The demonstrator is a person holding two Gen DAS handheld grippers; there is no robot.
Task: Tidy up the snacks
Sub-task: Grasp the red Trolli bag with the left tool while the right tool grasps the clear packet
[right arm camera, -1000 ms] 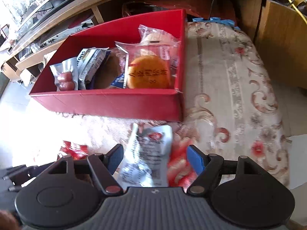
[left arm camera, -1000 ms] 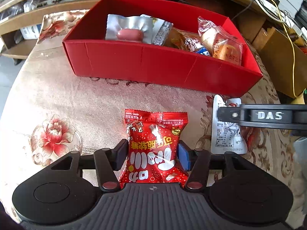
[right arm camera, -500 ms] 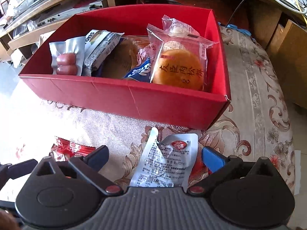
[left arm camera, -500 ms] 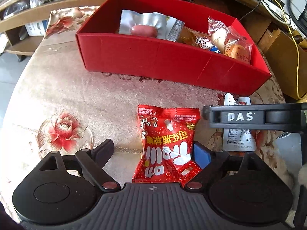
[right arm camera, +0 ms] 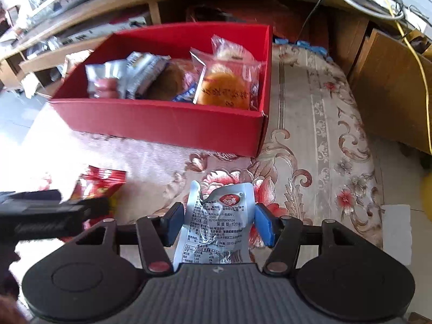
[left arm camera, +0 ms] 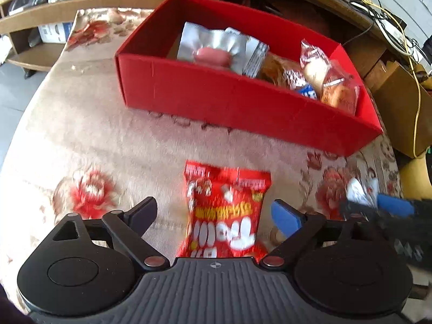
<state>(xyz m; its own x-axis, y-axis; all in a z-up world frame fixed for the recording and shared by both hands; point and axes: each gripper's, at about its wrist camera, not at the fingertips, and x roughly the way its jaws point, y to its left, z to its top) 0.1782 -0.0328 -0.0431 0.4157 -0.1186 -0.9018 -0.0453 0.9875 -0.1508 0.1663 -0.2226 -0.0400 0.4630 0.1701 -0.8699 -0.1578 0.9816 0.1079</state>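
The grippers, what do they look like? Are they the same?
They match. The left gripper and right gripper each have a dark ribbed body, two round black discs at the sides, black linkage arms with small reddish rivets, and two fingers. One finger pad is bright blue; on the right gripper both pads look blue. No cables or sleeves show.

Across the middle of my left view spreads a beige floral tablecloth (left arm camera: 81, 124). Wooden shelving (left arm camera: 54, 8) runs along the upper left, a yellow cable (left arm camera: 417, 100) hangs at the right edge, and a brown cabinet (right arm camera: 391, 89) stands at my right view's right side.
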